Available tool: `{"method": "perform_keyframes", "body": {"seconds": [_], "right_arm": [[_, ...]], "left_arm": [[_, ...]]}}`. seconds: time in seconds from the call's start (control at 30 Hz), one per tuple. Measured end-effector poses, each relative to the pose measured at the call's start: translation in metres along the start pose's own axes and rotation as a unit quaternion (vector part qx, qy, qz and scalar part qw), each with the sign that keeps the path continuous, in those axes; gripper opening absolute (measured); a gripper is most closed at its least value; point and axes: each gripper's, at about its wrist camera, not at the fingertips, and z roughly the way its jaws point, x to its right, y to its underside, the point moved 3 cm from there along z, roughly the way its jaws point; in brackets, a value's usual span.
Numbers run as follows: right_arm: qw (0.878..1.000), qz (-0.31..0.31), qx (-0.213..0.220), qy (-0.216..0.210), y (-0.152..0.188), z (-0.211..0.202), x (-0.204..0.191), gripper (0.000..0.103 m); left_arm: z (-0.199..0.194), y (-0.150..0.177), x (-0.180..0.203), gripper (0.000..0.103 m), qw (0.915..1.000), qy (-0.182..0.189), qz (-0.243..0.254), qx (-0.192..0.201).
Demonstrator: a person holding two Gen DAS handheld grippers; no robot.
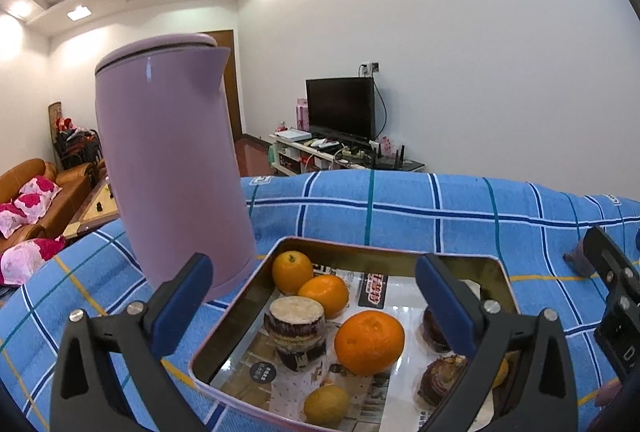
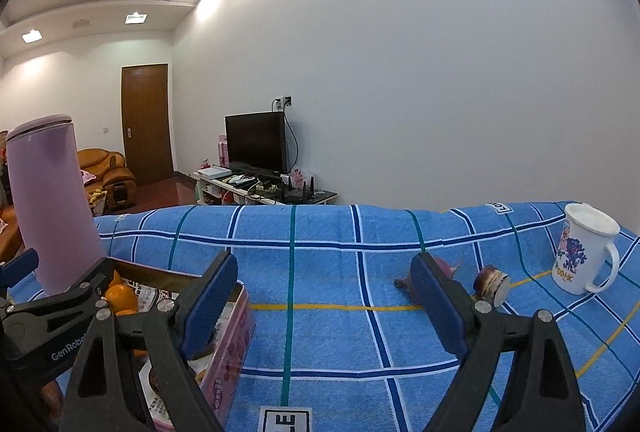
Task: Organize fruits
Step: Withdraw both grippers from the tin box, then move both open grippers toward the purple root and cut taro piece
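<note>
A rectangular tin [image 1: 236, 316] sits on the blue checked cloth. Inside lie a big orange [image 1: 369, 342], two smaller oranges [image 1: 292, 271] at the back, a small yellow fruit [image 1: 326, 404], a cut purple yam piece [image 1: 296, 332] and dark purple pieces [image 1: 438, 378] at the right. My left gripper [image 1: 314, 308] is open and empty above the tin. My right gripper [image 2: 324, 300] is open and empty over the cloth, right of the tin [image 2: 232, 348]. Two purple yam pieces [image 2: 492, 282] lie on the cloth behind its right finger.
A tall lilac kettle [image 1: 172, 167] stands just left of the tin, also in the right wrist view [image 2: 52, 203]. A white printed mug [image 2: 584, 252] stands at the far right. The right gripper's body [image 1: 612, 296] shows at the right edge. The cloth's far edge drops off.
</note>
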Motion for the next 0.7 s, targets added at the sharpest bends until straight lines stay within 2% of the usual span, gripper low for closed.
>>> {"method": "perform_keyframes", "body": {"seconds": [0.27,0.7], "right_arm": [[1.000,-0.004,-0.007,-0.008,0.002,-0.002,0.004,0.090],[0.999,-0.012,-0.033,0.016,0.006,-0.004,0.033,0.089]], "left_arm": [[-0.004,0.002,-0.002,0.103,0.9999,-0.006,-0.010,0.003],[-0.021,0.010,0.009,0.103,1.0000,-0.001,0.002,0.001]]}}
